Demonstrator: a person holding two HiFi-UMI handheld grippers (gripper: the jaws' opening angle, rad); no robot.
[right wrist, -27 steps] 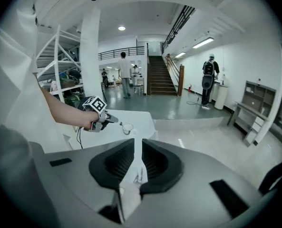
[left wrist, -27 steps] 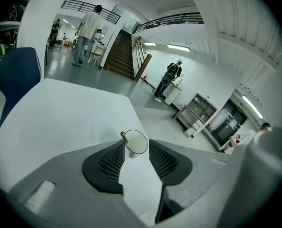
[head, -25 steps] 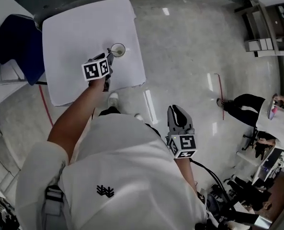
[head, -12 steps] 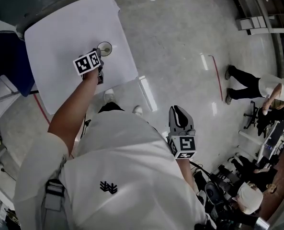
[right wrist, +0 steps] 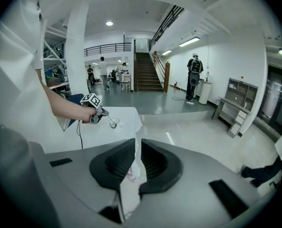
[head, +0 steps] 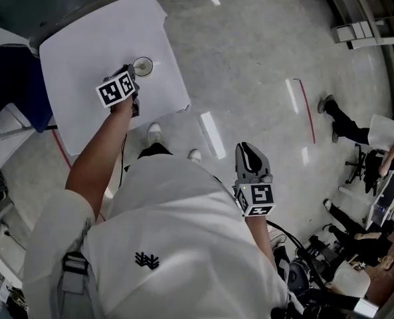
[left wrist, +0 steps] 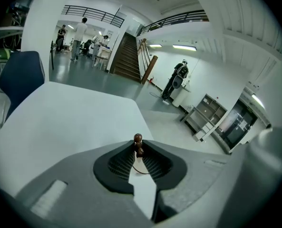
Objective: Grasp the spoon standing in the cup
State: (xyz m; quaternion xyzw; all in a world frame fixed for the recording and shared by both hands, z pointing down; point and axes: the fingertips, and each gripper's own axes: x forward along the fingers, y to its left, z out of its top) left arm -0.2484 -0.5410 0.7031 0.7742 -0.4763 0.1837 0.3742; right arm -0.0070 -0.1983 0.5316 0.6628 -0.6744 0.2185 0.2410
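A small clear cup (head: 143, 66) stands on the white table (head: 84, 38) near its right edge. The spoon's (left wrist: 138, 144) brown beaded handle end rises between the tips of my left gripper (left wrist: 137, 150). Its jaws are closing, with the pads close on either side of the beads and a narrow gap still showing. In the head view the left gripper (head: 136, 78) reaches the cup from the near side. My right gripper (head: 247, 153) hangs by the person's side over the floor, far from the table, its jaws together and empty. From there the cup (right wrist: 113, 123) looks tiny.
A dark blue chair (head: 10, 78) stands at the table's left side. The table's right edge (head: 177, 78) drops to a glossy grey floor with red tape lines. People (head: 376, 135) and equipment are at the far right; shelving (head: 356, 28) is at the top right.
The head view has shifted a little. My left gripper stays at the cup and the right gripper holds its place. A person at the right has moved toward the picture's edge.
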